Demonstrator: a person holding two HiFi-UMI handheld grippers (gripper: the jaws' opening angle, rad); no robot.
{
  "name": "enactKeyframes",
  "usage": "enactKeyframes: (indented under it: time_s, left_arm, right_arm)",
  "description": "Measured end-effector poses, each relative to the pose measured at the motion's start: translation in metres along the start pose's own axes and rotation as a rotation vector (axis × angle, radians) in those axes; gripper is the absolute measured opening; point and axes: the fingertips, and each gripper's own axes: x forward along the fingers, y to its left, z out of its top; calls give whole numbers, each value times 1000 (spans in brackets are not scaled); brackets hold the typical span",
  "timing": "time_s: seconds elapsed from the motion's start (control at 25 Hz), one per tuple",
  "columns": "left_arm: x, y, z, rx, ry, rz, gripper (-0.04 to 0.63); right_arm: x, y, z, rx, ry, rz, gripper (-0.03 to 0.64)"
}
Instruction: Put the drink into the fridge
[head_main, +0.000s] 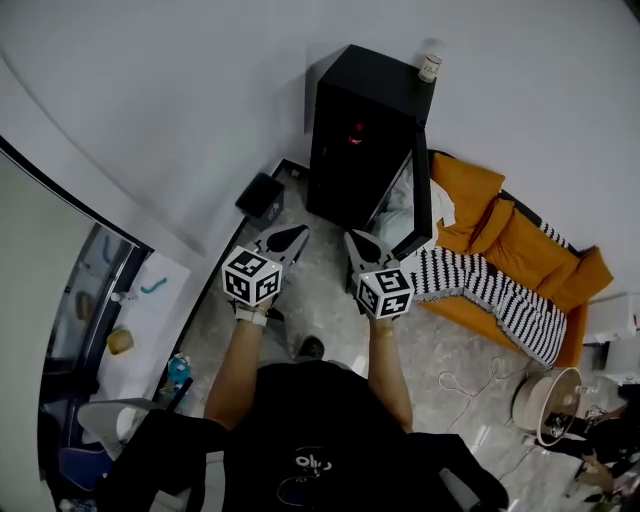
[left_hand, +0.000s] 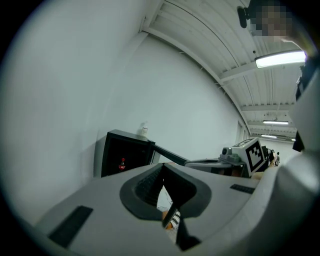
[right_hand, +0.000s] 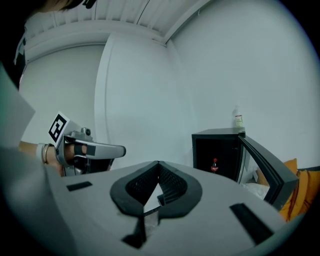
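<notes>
Both grippers are closed and empty: the left gripper (head_main: 284, 243) shows its jaws meeting at the tips with nothing between them in its own view (left_hand: 163, 168), and the right gripper (head_main: 360, 245) reads the same (right_hand: 158, 165). They are held side by side, pointing nearly level toward the black fridge (head_main: 352, 105), well short of it. The drink (right_hand: 215, 165), a small red bottle, stands upright inside the dark cabinet and shows as a red spot from the head view (head_main: 356, 134) and from the left gripper view (left_hand: 122, 163). So the placing looks done, and the step in hand is most likely shutting the door (head_main: 422, 195), which stands wide open on the side of the orange sofa (head_main: 510, 240), with its free edge near the right gripper. To do it well, I would keep the jaws together and use the right gripper as a blunt pusher: bring it round to the door's outer face, close to the free edge and away from the hinge, and sweep the door across in one slow arc until it seats. A hard slam could topple the drink or shake the small bottle (head_main: 430, 67) on top of the fridge. The striped blanket (head_main: 480, 285) lies just beside the open door, so check that no cloth is caught in the seal. The left gripper can hang back, clear of the door's path
</notes>
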Motion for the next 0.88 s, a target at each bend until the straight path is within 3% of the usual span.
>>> enactKeyframes:
  time_s: [0.88]
  left_arm:
    - [-8,-3,5,65,12,34,6]
  right_arm:
    - [-1,18,12,-54,-13,54,8]
